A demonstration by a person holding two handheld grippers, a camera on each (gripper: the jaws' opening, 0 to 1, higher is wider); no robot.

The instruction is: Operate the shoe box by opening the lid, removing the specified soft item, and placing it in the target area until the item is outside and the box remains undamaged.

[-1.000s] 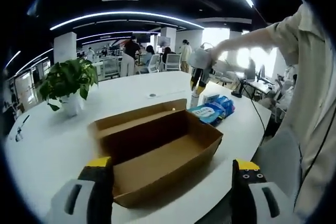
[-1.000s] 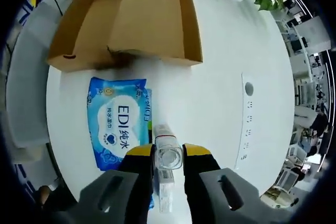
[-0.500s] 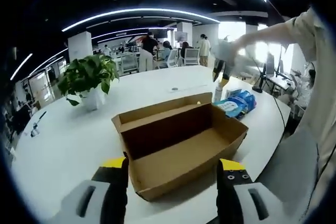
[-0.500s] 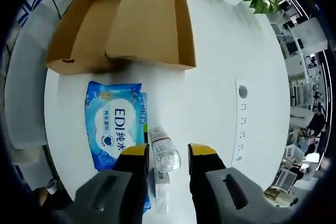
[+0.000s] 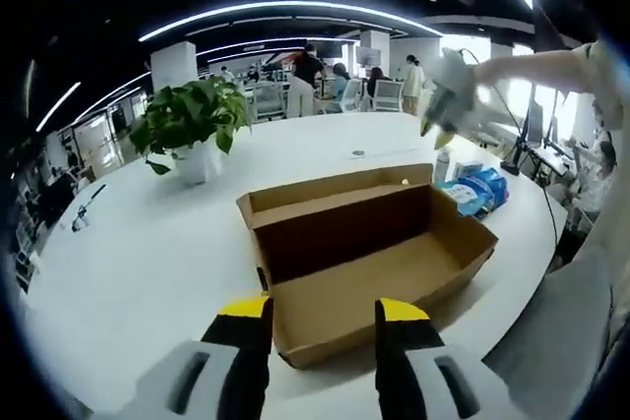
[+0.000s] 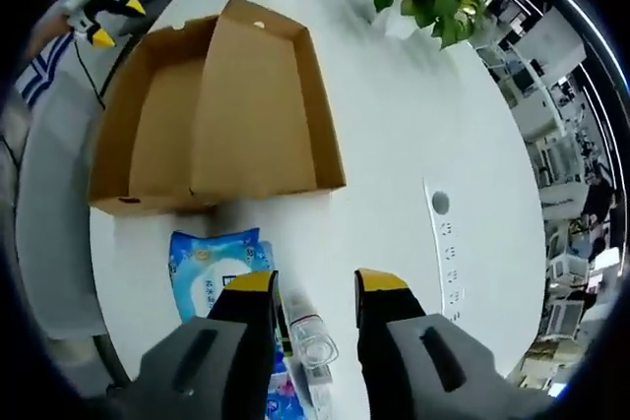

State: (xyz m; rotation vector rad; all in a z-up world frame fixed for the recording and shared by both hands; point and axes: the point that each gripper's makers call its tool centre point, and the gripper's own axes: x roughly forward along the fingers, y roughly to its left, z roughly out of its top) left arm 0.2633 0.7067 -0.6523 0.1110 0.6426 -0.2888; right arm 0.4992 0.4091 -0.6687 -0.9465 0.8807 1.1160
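I read the table first: a wide white surface carrying every task item, with a potted plant at its far side. The shoe box sits open on it, lid folded back and standing upright behind the tray; in the left gripper view the interior appears bare, and I see no tears or crushed walls. I judge the opening step complete.

The soft item, a blue wipes pack, lies flat on the table just beside the box's short end, fully outside it. A clear bottle lies next to the pack. I judge removal and placement done, or nearly so; what remains is withdrawal and confirming the target area, which I cannot identify.

The right gripper hovers above the bottle, its fingers parted and not touching it, gripping nothing. The left gripper hangs at the near wall of the box, fingers moderately apart and empty.
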